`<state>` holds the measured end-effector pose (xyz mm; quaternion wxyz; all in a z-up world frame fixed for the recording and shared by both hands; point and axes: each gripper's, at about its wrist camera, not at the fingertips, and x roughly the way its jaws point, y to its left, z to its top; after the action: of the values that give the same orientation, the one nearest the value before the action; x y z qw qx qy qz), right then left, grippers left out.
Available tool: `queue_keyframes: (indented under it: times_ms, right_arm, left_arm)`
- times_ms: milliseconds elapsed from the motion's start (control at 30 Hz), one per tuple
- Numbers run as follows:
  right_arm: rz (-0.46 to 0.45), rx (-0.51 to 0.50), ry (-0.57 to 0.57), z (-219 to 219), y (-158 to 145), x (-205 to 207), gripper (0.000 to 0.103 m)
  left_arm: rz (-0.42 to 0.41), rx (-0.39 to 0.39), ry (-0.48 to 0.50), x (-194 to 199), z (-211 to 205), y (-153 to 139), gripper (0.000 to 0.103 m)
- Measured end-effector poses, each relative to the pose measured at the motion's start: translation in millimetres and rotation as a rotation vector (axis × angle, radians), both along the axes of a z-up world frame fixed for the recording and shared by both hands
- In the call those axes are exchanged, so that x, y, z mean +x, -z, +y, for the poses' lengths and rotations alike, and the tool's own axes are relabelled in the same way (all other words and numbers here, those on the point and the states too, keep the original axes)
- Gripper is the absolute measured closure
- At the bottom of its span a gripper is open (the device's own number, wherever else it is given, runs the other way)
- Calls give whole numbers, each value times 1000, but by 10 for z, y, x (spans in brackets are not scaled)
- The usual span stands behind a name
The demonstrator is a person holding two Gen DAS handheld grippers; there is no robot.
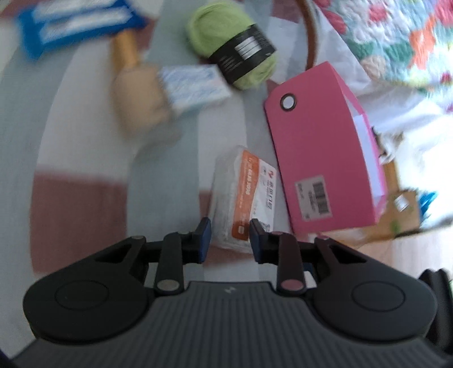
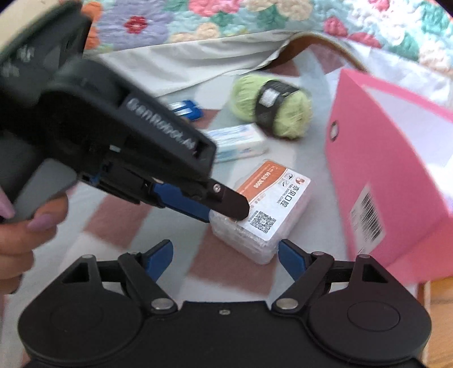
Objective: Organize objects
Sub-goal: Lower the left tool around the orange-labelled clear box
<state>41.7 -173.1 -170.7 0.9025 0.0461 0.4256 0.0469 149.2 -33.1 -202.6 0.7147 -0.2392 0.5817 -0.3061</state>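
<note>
On the pink-and-grey patterned surface (image 2: 119,220), close against the lower corner of the upright pink box (image 2: 396,181), lay a small clear plastic case (image 2: 266,215) with an orange-and-white label and a QR code, flat and label up; it looked like the item next in line to be tidied, probably into that box, whose open top showed white lining. Over the near end of the case hovered the left gripper (image 1: 230,236), its blue-padded fingers (image 1: 204,237) set a modest way apart on either side of the case's near edge, nothing clamped between them; from the right wrist view one dark fingertip (image 2: 232,206) lay over the label's corner, though whether it actually touched could not be told through the blur. Low behind the case sat the right gripper (image 2: 225,259), spread wide and empty, presumably waiting its turn or ready to steady the box. Farther off lay a white-and-blue packet (image 2: 237,141), a ball of green yarn (image 2: 271,109) with a black band, a blue wrapper (image 1: 76,25) and a wooden-handled object (image 1: 136,90), blurred, all loose beside a floral quilt (image 2: 226,17).
</note>
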Motion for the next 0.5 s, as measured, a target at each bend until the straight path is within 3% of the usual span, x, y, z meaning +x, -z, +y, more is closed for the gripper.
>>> queue_keyframes:
  times_ms: [167, 267, 367, 500]
  right_arm:
    - [18, 18, -58, 4, -15, -115, 17]
    - [29, 60, -42, -71, -13, -77, 17]
    - [24, 63, -32, -92, -35, -55, 17]
    - [40, 58, -46, -84, 29, 57, 13]
  left_arm:
    - [66, -24, -15, -143, 81, 42, 76]
    - [56, 6, -39, -106, 47, 17, 75]
    - [53, 61, -51, -37, 64, -2, 62]
    - [2, 92, -76, -13, 160, -44, 63]
